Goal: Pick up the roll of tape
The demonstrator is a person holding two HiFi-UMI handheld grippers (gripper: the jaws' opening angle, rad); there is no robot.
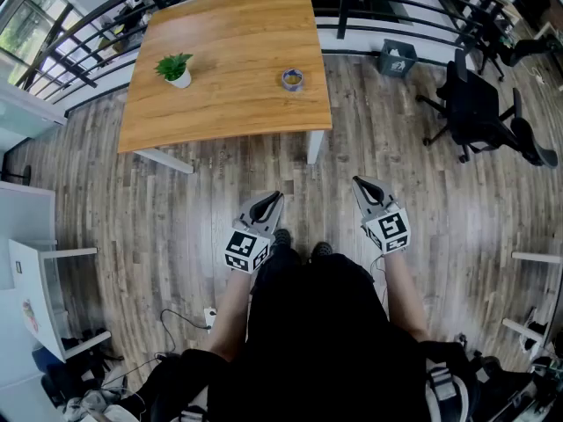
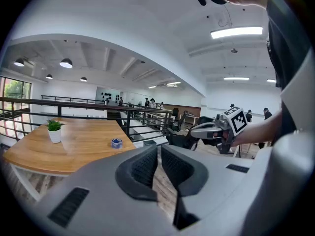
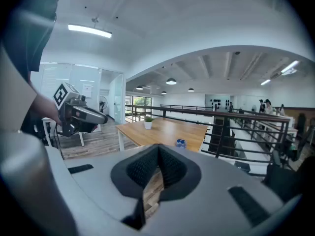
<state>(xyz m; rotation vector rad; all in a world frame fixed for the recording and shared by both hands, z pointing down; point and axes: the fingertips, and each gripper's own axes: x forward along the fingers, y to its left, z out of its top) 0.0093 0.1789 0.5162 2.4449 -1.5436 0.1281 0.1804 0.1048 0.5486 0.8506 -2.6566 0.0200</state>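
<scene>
Left tongs: the left tongs [image 1: 274, 197] are closed, pad against pad, with nothing between them; only floorboards show through the thin slit
Right tongs: the right tongs [image 1: 359, 184] are likewise closed and empty
Roll of tape: the roll of tape [image 1: 292, 79] lies flat on the table [image 1: 229, 51], well ahead of both tips and touched by neither, on the part of the top nearest the right tongs
Why held so: both pairs sit level with each other in front of the body, tips dipped slightly and aimed at the table; this looks like a carrying pose, shut because nothing is within reach yet
Why the tape suits a grasp: it stands alone, well apart from the potted plant [image 1: 176, 67] far ahead of the left tongs, so jaws can probably close around it unhindered
Head view only: a wide stretch of bare floor [image 1: 220, 200] between the tips and the table, the person's feet between the two pairs, and an office chair [image 1: 479, 112] off beyond the right tongs
Gripper views only: the pads actually meeting; each pair seen from the other's side; the tape as a small blue thing, left of the left tips [image 2: 116, 143] and just right of the right tips [image 3: 181, 143]
Likely need: walk closer, then open one pair over the roll
</scene>
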